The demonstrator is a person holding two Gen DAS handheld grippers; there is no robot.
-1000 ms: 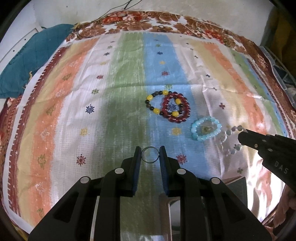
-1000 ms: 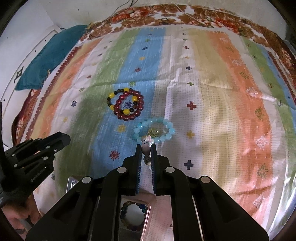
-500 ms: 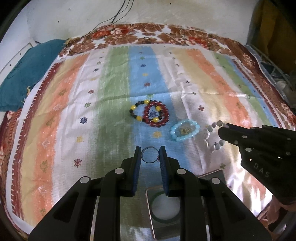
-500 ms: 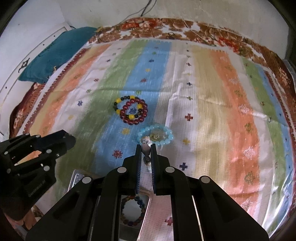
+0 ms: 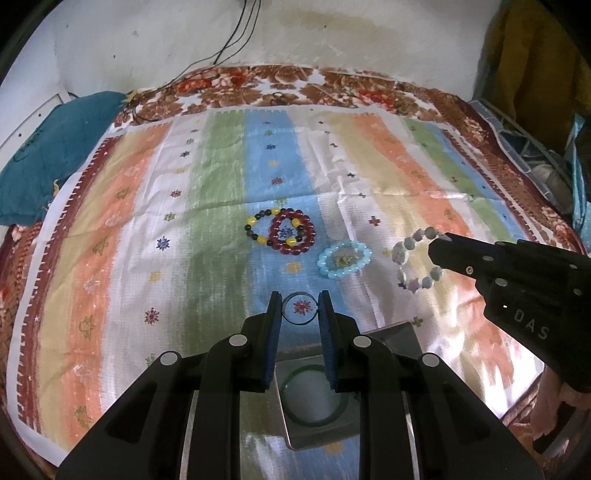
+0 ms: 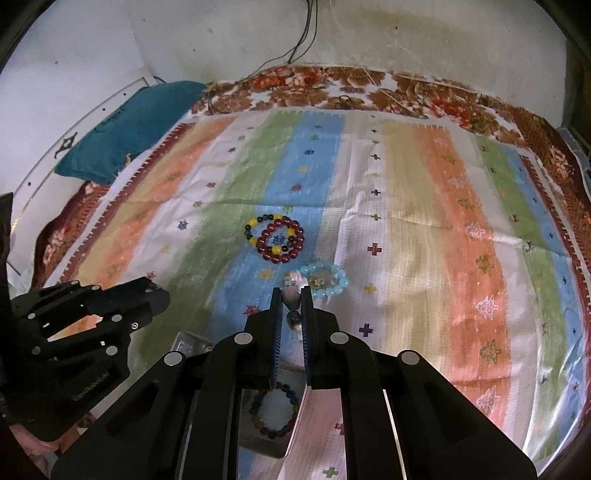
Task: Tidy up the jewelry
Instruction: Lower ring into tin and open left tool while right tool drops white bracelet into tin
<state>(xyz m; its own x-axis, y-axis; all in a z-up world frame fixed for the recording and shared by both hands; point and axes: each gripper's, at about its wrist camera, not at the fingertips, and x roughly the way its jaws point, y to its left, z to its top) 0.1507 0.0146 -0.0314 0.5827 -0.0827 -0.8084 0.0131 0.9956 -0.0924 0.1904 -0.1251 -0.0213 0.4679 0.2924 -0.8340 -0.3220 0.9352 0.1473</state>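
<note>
**Both grippers holding jewelry above a striped bedspread**

A bed [image 5: 369, 85] with a brown floral cover is filling both views, and a striped cloth [image 5: 122, 236] is lying over most of it. A teal cushion [image 5: 44, 155] is sitting at the far left edge against the white wall [image 5: 332, 33], where dark cables [image 5: 236, 40] are hanging down. The left and right stretches of the cloth are lying open; the jewelry is gathering near the middle.

A shiny metal tray [image 5: 402, 334] is resting at the near edge, under both grippers. A green bangle [image 5: 295, 413] is lying in the part seen from the left wrist, a multicoloured bead bracelet [image 6: 275, 410] in the part seen from the right.

On the blue stripe, a dark red bead bracelet [image 5: 291, 236] is overlapping a yellow-and-black bead bracelet [image 5: 255, 229]. Just beside them, nearer the tray, a pale blue bead bracelet [image 5: 344, 259] is ringing a small gold piece [image 5: 343, 260].

The left gripper [image 5: 300, 308] is keeping its fingers narrow, pinching a thin ring [image 5: 300, 308] clear of the cloth. The right gripper [image 6: 291, 299] is clamping its fingers nearly together on a white bead bracelet [image 5: 417, 258], which is dangling in the air right of the pale blue one.
</note>
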